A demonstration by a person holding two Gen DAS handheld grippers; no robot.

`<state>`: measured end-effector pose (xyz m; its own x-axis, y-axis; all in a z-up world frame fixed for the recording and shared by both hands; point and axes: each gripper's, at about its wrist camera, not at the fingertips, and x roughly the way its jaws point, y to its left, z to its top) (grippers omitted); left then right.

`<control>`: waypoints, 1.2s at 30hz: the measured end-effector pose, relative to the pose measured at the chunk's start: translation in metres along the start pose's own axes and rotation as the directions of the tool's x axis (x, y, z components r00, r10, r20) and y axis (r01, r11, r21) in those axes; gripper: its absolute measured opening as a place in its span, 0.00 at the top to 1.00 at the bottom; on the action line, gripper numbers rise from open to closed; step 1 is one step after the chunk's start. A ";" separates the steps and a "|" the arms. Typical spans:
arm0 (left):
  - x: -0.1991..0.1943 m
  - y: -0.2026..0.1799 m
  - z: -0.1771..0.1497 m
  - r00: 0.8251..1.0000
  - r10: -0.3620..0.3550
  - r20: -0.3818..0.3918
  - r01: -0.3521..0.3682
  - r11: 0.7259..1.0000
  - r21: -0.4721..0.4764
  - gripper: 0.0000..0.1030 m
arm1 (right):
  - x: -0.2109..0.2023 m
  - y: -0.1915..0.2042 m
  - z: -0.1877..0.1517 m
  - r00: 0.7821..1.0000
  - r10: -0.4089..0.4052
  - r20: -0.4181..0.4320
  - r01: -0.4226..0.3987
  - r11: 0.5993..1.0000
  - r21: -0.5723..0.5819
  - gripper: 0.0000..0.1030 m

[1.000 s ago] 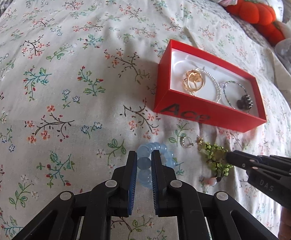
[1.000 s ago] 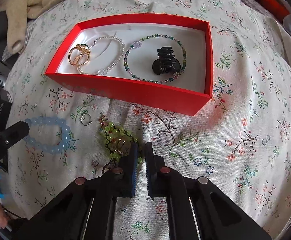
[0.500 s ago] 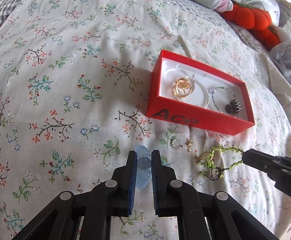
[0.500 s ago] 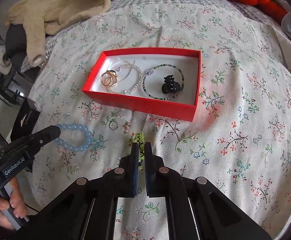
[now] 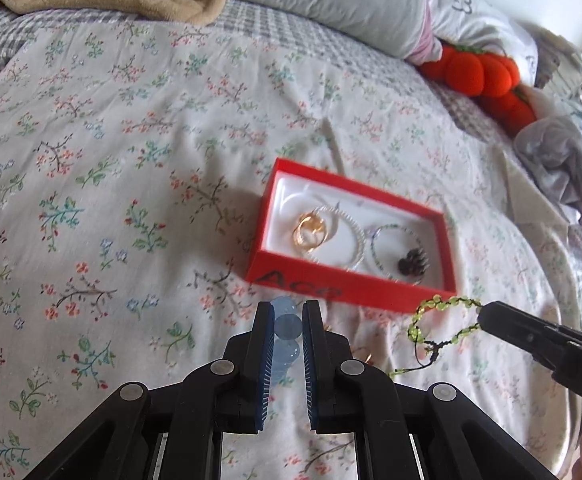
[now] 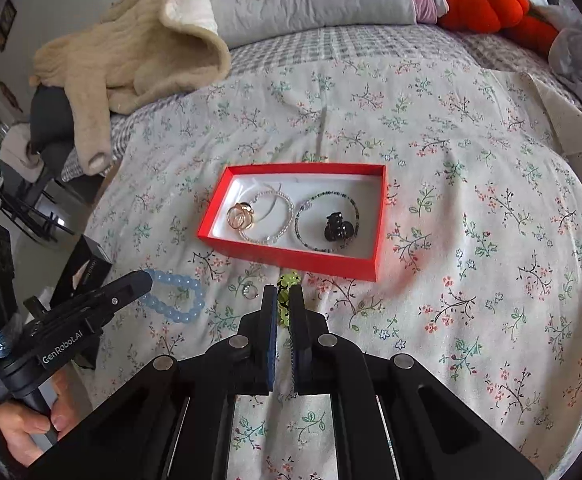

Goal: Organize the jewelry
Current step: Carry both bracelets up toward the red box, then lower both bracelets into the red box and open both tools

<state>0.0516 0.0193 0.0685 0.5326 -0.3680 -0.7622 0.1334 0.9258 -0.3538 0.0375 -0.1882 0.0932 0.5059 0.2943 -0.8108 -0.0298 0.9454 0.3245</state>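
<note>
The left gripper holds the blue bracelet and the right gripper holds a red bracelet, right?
Not quite. The right gripper holds a green bracelet, not a red one; the left wrist view shows it dangling. The left gripper does hold the blue bracelet.

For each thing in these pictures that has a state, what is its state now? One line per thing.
Red cardboard box: open, no lid, resting on the bed.
Pale blue bead bracelet: gripped by the left tongs, loop hanging.
Green bead bracelet: gripped by the right tongs, lifted.
Black claw hair clip: in the box, closed.
Gold rings: in the box.
Small silver ring: loose on the bedspread.
</note>
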 end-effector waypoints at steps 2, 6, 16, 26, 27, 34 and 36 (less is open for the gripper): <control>0.000 -0.006 0.005 1.000 -0.017 0.019 0.017 1.000 0.001 0.92 | -0.004 -0.002 0.005 1.000 -0.002 0.021 0.002 1.000 0.010 0.95; -0.002 -0.021 0.015 0.996 -0.060 0.065 0.059 0.998 0.014 0.92 | -0.012 -0.007 0.015 0.996 -0.020 0.084 0.018 1.000 0.025 0.95; 0.021 -0.056 0.031 0.976 -0.194 0.097 0.194 0.981 0.012 0.92 | -0.012 -0.015 0.028 0.985 -0.088 0.148 0.086 0.996 0.026 0.95; 0.062 -0.054 0.043 0.973 -0.220 0.071 0.223 0.975 -0.025 0.92 | -0.016 -0.032 0.032 0.972 -0.147 0.184 0.143 0.989 0.033 0.95; 0.068 -0.051 0.043 0.978 -0.199 0.064 0.201 0.979 -0.026 0.92 | -0.017 -0.033 0.032 0.971 -0.150 0.186 0.146 0.989 0.032 0.95; 0.081 -0.042 0.040 0.996 -0.088 0.022 0.088 0.996 0.020 0.90 | -0.017 -0.029 0.035 0.967 -0.158 0.202 0.160 0.987 0.008 0.95; 0.077 -0.043 0.039 0.997 -0.068 0.026 0.067 0.997 0.038 0.81 | -0.016 -0.025 0.037 0.964 -0.164 0.209 0.168 0.986 -0.003 0.95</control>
<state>0.1197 -0.0458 0.0464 0.5437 -0.4281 -0.7219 0.2010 0.9015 -0.3833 0.0617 -0.2221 0.1162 0.6726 0.0994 -0.7333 0.0535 0.9818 0.1822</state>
